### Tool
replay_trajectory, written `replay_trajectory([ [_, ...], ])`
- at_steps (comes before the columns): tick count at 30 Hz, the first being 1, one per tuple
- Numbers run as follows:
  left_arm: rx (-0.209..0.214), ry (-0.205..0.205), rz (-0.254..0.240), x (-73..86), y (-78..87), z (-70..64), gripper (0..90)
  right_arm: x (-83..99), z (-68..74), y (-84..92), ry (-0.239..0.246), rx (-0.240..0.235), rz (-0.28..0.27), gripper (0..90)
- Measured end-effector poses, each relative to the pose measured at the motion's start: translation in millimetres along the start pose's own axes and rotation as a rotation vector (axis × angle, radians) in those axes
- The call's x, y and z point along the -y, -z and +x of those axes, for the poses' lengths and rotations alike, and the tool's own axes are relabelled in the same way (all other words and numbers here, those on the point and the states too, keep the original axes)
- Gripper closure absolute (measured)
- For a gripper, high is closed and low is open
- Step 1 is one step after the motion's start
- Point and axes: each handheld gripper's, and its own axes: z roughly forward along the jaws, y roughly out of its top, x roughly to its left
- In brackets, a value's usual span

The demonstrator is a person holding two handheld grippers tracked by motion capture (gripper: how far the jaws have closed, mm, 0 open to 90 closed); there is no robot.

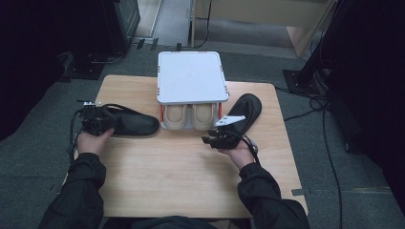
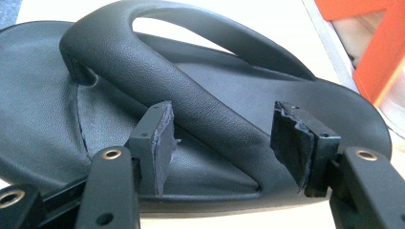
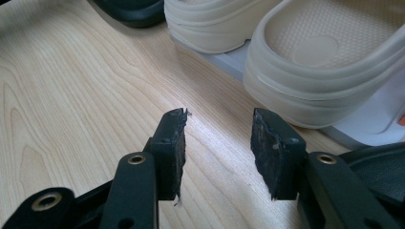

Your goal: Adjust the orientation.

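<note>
A black flip-flop (image 1: pixel 136 124) lies at the table's left, and my left gripper (image 1: pixel 102 121) is at its near-left end. In the left gripper view the jaws of my left gripper (image 2: pixel 229 138) stand open on either side of its thick strap (image 2: pixel 191 95), the right pad clear of it. A second black flip-flop (image 1: pixel 248 107) lies at the right, just beyond my right gripper (image 1: pixel 210 139). In the right gripper view my right gripper (image 3: pixel 219 138) is open over bare wood with nothing between its fingers, in front of a pair of beige sandals (image 3: pixel 325 62).
A small white rack (image 1: pixel 191 76) with orange legs (image 2: pixel 382 52) stands at the table's far middle, with the beige sandals (image 1: pixel 191 114) on its lower shelf. The wooden table (image 1: pixel 181 176) is bare toward the near edge. Cables run over the floor at the right.
</note>
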Motion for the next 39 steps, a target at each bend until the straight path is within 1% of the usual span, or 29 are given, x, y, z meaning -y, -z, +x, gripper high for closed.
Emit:
replay_trajectory([
  [4,-0.011,-0.006,-0.015,-4.3,-5.3,4.2,42.7,0.2,0.7,-0.5,0.004,0.000,0.001,56.4],
  [7,-0.004,0.002,-0.023,-9.3,-10.4,9.9,43.0,0.4,1.0,0.4,0.007,0.001,0.003,56.5],
  [8,-0.006,-0.001,-0.027,-11.3,-12.7,10.4,42.9,0.5,1.0,0.4,0.007,0.001,0.006,56.5],
  [11,-0.014,-0.017,-0.031,-15.9,-16.4,7.8,40.4,0.9,0.4,-0.3,0.008,0.003,0.010,56.4],
  [13,-0.021,-0.019,-0.022,-18.3,-19.8,5.2,38.0,1.2,0.6,-0.6,0.010,0.003,0.013,56.5],
  [14,-0.026,-0.026,-0.020,-19.1,-21.0,4.5,37.9,1.4,0.8,-0.6,0.012,0.004,0.016,56.4],
  [16,-0.041,-0.041,-0.019,-21.0,-24.8,3.4,39.9,1.9,1.3,-0.4,0.010,0.007,0.022,56.4],
  [18,-0.053,-0.052,-0.019,-21.8,-27.3,3.6,45.2,2.3,1.5,0.3,0.008,0.009,0.025,56.4],
  [19,-0.046,-0.056,-0.018,-22.3,-28.3,4.7,46.5,2.4,1.4,0.7,0.011,0.010,0.025,56.4],
  [20,-0.037,-0.049,-0.022,-23.1,-29.5,5.8,47.2,2.6,1.3,1.1,0.013,0.012,0.024,56.4],
  [23,0.000,-0.039,-0.026,-24.2,-30.5,8.2,54.3,4.4,1.2,2.5,0.005,0.016,0.017,56.4],
  [24,0.011,-0.053,-0.023,-24.8,-31.2,8.6,57.9,4.6,1.0,2.6,0.005,0.017,0.019,56.4],
  [25,0.013,-0.057,-0.024,-25.4,-32.7,7.4,59.7,4.9,0.8,2.8,0.006,0.018,0.016,56.4],
  [26,0.014,-0.073,-0.017,-26.8,-33.8,6.9,60.4,5.0,0.7,3.0,0.005,0.018,0.014,56.4],
  [28,0.024,-0.077,-0.020,-28.7,-35.6,6.8,61.8,5.2,0.7,3.2,0.006,0.018,0.012,56.4],
  [31,0.048,-0.098,-0.029,-31.4,-38.6,6.7,65.5,5.5,1.0,3.2,0.008,0.018,0.013,56.4],
  [32,0.062,-0.096,-0.043,-31.9,-39.6,6.7,67.1,5.5,1.0,3.2,0.008,0.018,0.013,56.4],
  [33,0.071,-0.094,-0.038,-32.7,-40.2,6.7,69.0,5.6,0.9,3.1,0.007,0.017,0.013,56.4],
  [35,0.078,-0.110,-0.024,-36.2,-41.2,6.4,70.7,5.6,0.7,2.7,0.006,0.016,0.012,56.4],
  [37,0.082,-0.102,-0.041,-38.2,-40.8,5.0,73.1,5.7,0.8,2.1,0.000,0.013,0.011,56.4],
  [39,0.075,-0.104,-0.039,-38.5,-40.1,4.3,72.9,5.6,1.0,2.0,0.000,0.011,0.009,56.4],
])
